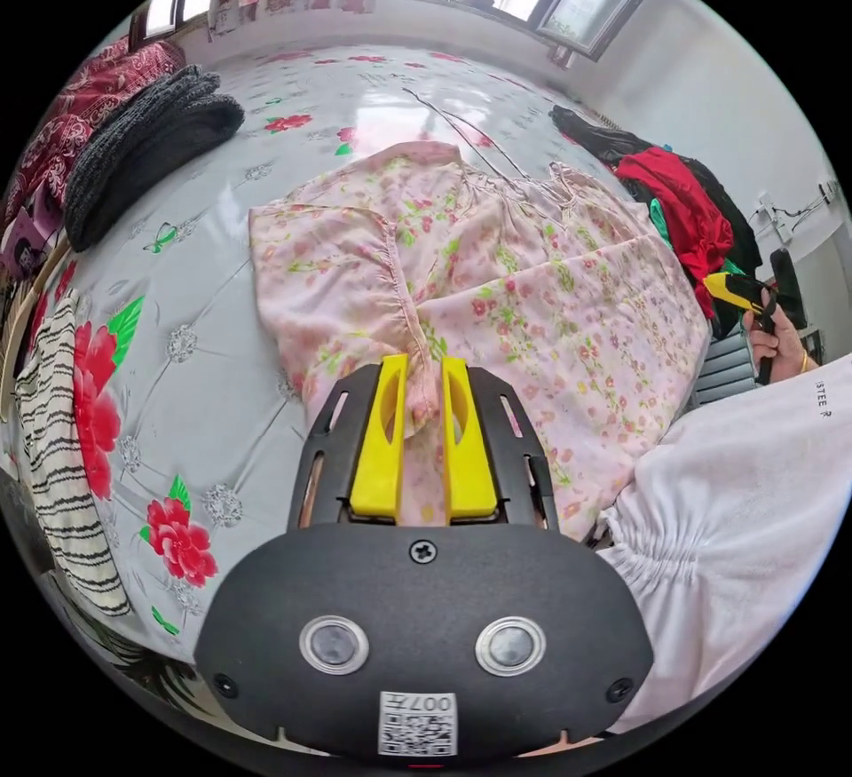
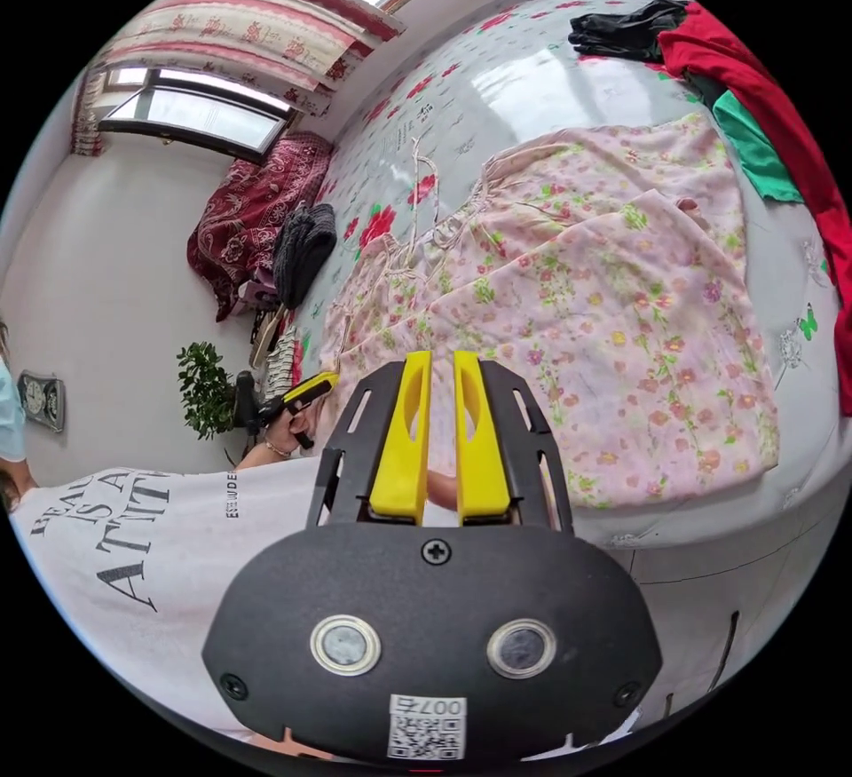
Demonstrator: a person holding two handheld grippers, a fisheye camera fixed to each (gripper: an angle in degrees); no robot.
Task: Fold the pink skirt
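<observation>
Skirt (image 1: 497, 280) first: the pink floral fabric lies spread over the bed (image 1: 293, 129), partly doubled over itself, with thin strings trailing from its gathered top toward the window side. In the left gripper view it sits at the centre, running from about 10 o'clock round to 4 o'clock. In the right gripper view the same cloth (image 2: 577, 297) spreads from the centre out toward 3 o'clock, its hem near the bed's edge.

My left gripper (image 1: 424, 368) is clenched on a bunched fold of the skirt; I see pink cloth pinched between both yellow jaws. My right gripper (image 2: 435, 368) has its jaws drawn close, with a narrow slot between them and skirt cloth behind; I cannot tell whether any fabric is caught there. In the left gripper view the right gripper also shows at 3 o'clock, held in a hand (image 1: 774, 342) off the bed's edge.

Around the skirt: a dark grey knit (image 1: 142, 146) lies at 10 o'clock, a striped garment (image 1: 62, 457) at 8 o'clock, and a heap of red, black and green clothes (image 1: 683, 200) at 2 o'clock. The person's white shirt (image 1: 745, 493) fills 4 o'clock. In the right gripper view a potted plant (image 2: 206, 386) stands at 9 o'clock.
</observation>
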